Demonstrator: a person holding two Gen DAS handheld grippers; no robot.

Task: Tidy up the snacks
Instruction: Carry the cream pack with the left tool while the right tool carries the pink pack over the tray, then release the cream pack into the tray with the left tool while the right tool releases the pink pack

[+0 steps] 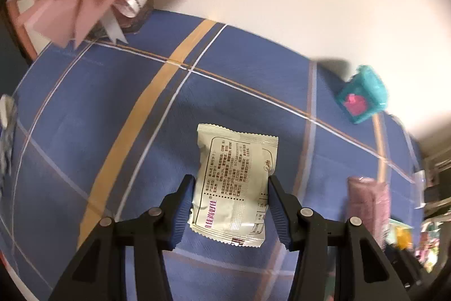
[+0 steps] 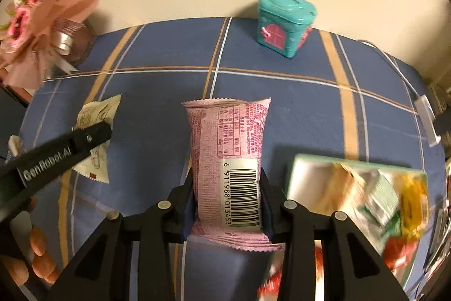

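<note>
The left tongs (image 1: 229, 205) pinch the cream snack packet (image 1: 234, 182) at its sides; the right tongs (image 2: 227, 203) squeeze the pink packet (image 2: 228, 157) mid-body; both seem light, soft, crushable, so grip gently

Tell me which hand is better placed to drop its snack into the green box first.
Probably the right: its gripper holds the pink packet beside the green box. The left gripper, holding the white packet, is farther away.
</note>
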